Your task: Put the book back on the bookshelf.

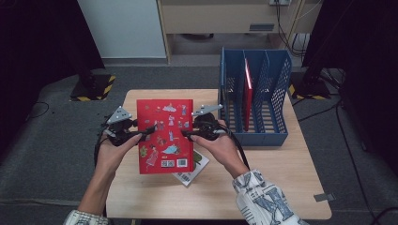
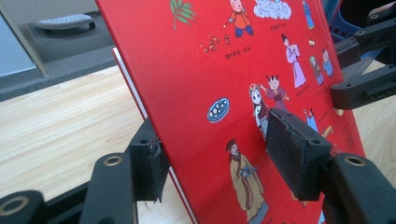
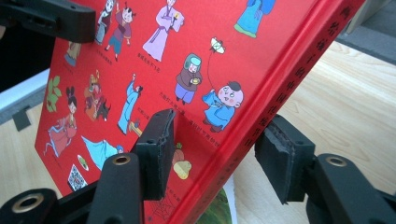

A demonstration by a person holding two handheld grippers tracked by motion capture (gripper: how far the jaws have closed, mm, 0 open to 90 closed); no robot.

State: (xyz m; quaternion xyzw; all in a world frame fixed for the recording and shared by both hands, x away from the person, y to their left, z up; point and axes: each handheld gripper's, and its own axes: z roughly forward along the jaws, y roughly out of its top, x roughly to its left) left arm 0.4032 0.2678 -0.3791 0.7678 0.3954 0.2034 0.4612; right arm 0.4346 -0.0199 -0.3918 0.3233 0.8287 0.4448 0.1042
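Hand-held grippers flank a red book (image 1: 165, 136) that you hold over the wooden counter (image 1: 263, 173). From above, your left hand-held gripper (image 1: 146, 130) meets the book's left edge and your right hand-held gripper (image 1: 187, 135) its right edge, each jaw pair closed onto the cover. The book sits near the counter's middle, slightly left of a blue file rack (image 1: 256, 98) at the far right corner; a thin red book (image 1: 247, 96) stands upright in one of the rack's slots. A second, paler booklet (image 1: 192, 169) peeks from beneath the red book's lower right corner.

Your left gripper view adds what the high view hides: the book is tilted up off the counter, one pad (image 2: 292, 156) presses on the printed face and the other sits behind at the page edge, so this gripper is clamped on the book. Small captions under the cartoon figures are too blurred to read.

Your right gripper view shows the spine, with a column of dark characters along it that you cannot make out. One pad (image 3: 161, 151) touches the cover; the other stands just off the spine side, so whether that grip is fully tight cannot be told. A QR code (image 3: 77, 177) sits near the cover's lower corner.
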